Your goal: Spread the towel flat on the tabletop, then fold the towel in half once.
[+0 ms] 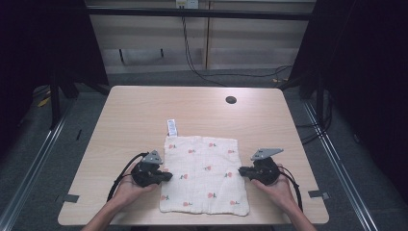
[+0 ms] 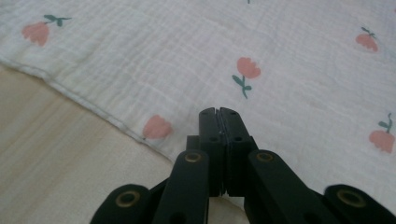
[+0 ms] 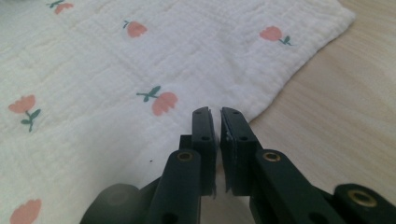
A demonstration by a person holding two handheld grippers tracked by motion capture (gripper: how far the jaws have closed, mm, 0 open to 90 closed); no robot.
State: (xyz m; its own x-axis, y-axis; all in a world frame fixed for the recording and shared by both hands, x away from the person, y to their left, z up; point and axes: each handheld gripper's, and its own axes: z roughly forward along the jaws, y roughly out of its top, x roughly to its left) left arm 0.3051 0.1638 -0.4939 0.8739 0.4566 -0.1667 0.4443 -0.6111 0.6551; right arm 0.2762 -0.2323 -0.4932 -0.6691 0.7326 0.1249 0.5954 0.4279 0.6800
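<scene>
White muslin cloth [image 1: 204, 175] between both grippers

Wooden table [image 1: 144, 110]; flowered cloth [image 1: 204, 173] flat

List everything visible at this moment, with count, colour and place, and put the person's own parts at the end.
cloth: one, white with pink flower print, spread flat on the near middle of the table, between the two grippers.
label: one, white, sticking out from the cloth's far left corner onto the table.
table: one, light wood, with a dark round hole near its far edge.
cables: black, on the floor beyond the table.
left gripper: one, black, at the cloth's left edge, jaws together with nothing between them.
right gripper: one, black, at the cloth's right edge, a slim gap between its jaws, nothing in it.
hands: two, each holding a gripper at the table's near edge.
</scene>
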